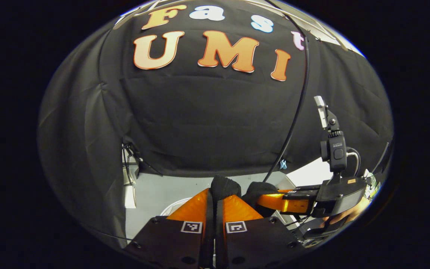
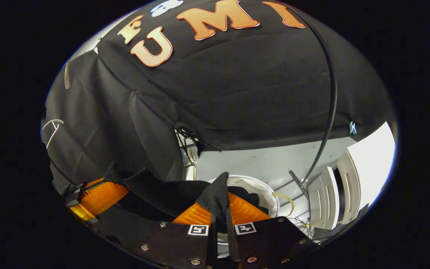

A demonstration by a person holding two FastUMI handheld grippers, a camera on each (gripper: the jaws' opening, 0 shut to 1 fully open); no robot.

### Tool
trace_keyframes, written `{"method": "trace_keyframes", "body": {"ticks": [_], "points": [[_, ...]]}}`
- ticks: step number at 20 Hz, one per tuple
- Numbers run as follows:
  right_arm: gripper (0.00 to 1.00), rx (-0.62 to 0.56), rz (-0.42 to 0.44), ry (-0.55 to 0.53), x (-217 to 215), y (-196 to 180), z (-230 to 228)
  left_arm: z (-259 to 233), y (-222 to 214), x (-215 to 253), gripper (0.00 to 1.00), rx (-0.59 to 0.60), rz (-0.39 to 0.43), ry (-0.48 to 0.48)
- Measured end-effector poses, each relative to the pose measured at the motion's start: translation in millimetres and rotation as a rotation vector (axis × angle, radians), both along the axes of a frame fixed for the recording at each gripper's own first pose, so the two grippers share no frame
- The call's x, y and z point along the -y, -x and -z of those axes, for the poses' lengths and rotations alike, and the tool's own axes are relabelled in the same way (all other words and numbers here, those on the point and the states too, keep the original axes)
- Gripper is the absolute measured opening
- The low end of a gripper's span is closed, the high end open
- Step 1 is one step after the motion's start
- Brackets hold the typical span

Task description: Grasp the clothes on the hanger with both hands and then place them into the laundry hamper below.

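A black garment (image 2: pixel 162 196) stretches between both grippers above the white laundry hamper (image 2: pixel 269 194). My right gripper (image 2: pixel 220 205) is shut on a fold of it that pokes up between the fingers. In the right gripper view, my left gripper (image 2: pixel 99 196) sits at the far left with the garment's ribbed edge running to it. In the left gripper view, my left gripper (image 1: pixel 215 194) is shut on a bunch of the black garment (image 1: pixel 224 186). The right gripper (image 1: pixel 274 201) is close by on the right, cloth at its tips, a hand behind it. A curve of the hamper (image 1: pixel 174 205) rim lies below.
A thin black rod (image 2: pixel 330 104) curves down across the booth wall to the grey floor (image 2: pixel 259 160). White slotted panels (image 2: pixel 327 198) stand at the right, with loose cables near them. A small camera (image 1: pixel 336 149) rides on top of the right gripper.
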State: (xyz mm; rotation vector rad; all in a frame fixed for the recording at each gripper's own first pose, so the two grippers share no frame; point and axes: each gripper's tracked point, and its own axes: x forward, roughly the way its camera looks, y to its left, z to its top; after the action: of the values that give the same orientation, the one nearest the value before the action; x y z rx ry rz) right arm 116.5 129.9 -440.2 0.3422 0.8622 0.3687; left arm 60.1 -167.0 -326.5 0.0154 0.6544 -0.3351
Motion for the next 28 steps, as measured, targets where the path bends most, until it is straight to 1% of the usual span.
{"method": "trace_keyframes", "body": {"ticks": [3, 4, 5, 6, 7, 8, 9, 10, 11, 12, 13, 14, 15, 16, 17, 19, 20, 23, 24, 25, 26, 28], "points": [[0.22, -0.025, -0.005, 0.013, 1, 9, 6, 32, 6, -23, 0.09, -0.073, -0.041, -0.050], [0.24, -0.023, -0.003, 0.006, 0, 10, 2, 40, 11, -28, 0.12, -0.104, -0.054, -0.053], [0.27, -0.023, 0.002, 0.006, 0, 9, 1, 48, 14, -35, 0.12, -0.140, -0.070, -0.057], [0.29, -0.024, 0.005, 0.014, 1, 9, 1, 61, 20, -41, 0.16, -0.182, -0.089, -0.069], [0.35, -0.024, 0.006, 0.027, 3, 8, 3, 76, 27, -46, 0.16, -0.231, -0.104, -0.077], [0.38, -0.025, 0.006, 0.043, 3, 7, 5, 88, 33, -53, 0.08, -0.269, -0.120, -0.088], [0.29, -0.030, 0.007, 0.058, 4, 7, 6, 95, 36, -58, 0.19, -0.295, -0.135, -0.089], [0.43, -0.039, 0.006, 0.075, 6, 9, 7, 100, 34, -63, 0.23, -0.304, -0.148, -0.102], [0.51, -0.046, 0.005, 0.094, 6, 10, 10, 102, 30, -67, 0.23, -0.312, -0.153, -0.114], [0.54, -0.049, 0.002, 0.111, 9, 14, 12, 105, 29, -69, 0.27, -0.330, -0.156, -0.127], [0.62, -0.053, -0.001, 0.127, 8, 17, 14, 109, 27, -73, 0.37, -0.341, -0.161, -0.139], [0.66, -0.056, -0.002, 0.143, 9, 20, 14, 110, 24, -74, 0.54, -0.352, -0.167, -0.142], [0.72, -0.061, 0.000, 0.153, 10, 22, 16, 111, 23, -77, 0.55, -0.362, -0.181, -0.149], [0.68, -0.066, 0.001, 0.160, 10, 25, 15, 110, 26, -79, 0.66, -0.371, -0.186, -0.144], [0.83, -0.071, 0.004, 0.167, 11, 27, 14, 115, 32, -84, 0.77, -0.381, -0.190, -0.140], [0.88, -0.080, 0.016, 0.179, 14, 33, 14, 118, 38, -93, 0.99, -0.388, -0.201, -0.144], [0.89, -0.081, 0.024, 0.187, 15, 37, 9, 115, 39, -95, 0.92, -0.390, -0.206, -0.160], [0.94, -0.055, 0.053, 0.212, 25, 40, -9, 102, 44, -113, 0.94, -0.365, -0.219, -0.201], [0.94, -0.040, 0.064, 0.217, 31, 43, -18, 95, 45, -121, 0.94, -0.343, -0.230, -0.215], [0.94, -0.024, 0.078, 0.218, 36, 45, -30, 86, 45, -124, 0.98, -0.324, -0.238, -0.219], [0.94, -0.008, 0.092, 0.216, 40, 47, -44, 76, 44, -129, 0.99, -0.304, -0.247, -0.224], [0.94, 0.030, 0.119, 0.221, 53, 53, -70, 53, 45, -141, 0.99, -0.257, -0.272, -0.227]]}}
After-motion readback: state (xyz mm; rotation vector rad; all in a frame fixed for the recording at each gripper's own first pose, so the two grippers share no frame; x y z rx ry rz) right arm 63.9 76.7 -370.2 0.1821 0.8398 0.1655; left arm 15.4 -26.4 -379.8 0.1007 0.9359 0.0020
